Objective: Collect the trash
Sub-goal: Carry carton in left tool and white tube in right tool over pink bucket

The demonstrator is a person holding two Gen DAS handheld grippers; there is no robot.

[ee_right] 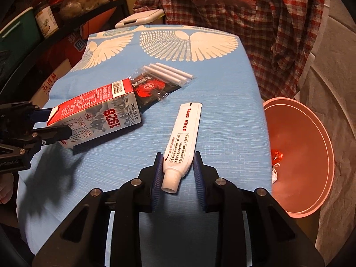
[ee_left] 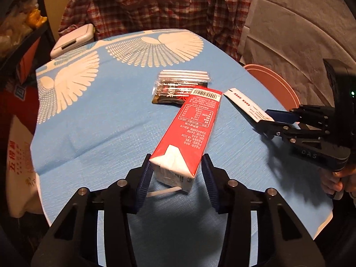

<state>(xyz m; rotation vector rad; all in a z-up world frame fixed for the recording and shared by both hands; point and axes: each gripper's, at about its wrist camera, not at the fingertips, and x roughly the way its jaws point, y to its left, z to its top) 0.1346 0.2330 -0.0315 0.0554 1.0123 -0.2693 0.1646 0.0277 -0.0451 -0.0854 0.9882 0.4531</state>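
Observation:
A red and white milk carton point(ee_left: 193, 122) lies slanted on the blue tablecloth point(ee_left: 100, 122). My left gripper point(ee_left: 175, 158) is shut on its folded near end, which is held up off the cloth. A white straw point(ee_left: 162, 192) sticks out under it. In the right wrist view, the carton point(ee_right: 100, 115) casts a shadow below itself. My right gripper point(ee_right: 179, 155) is shut on a white tube point(ee_right: 184, 131) just above its cap. A black sachet point(ee_right: 149, 86) and a clear pack of white sticks point(ee_right: 169, 71) lie behind the carton.
A pink bin point(ee_right: 300, 155) stands by the table's right edge with a little trash inside. A person in a plaid shirt point(ee_left: 155, 4) is at the far side. A white lidded box point(ee_left: 71, 42) sits beyond the far left corner, with cluttered shelves point(ee_right: 44, 22) on the left.

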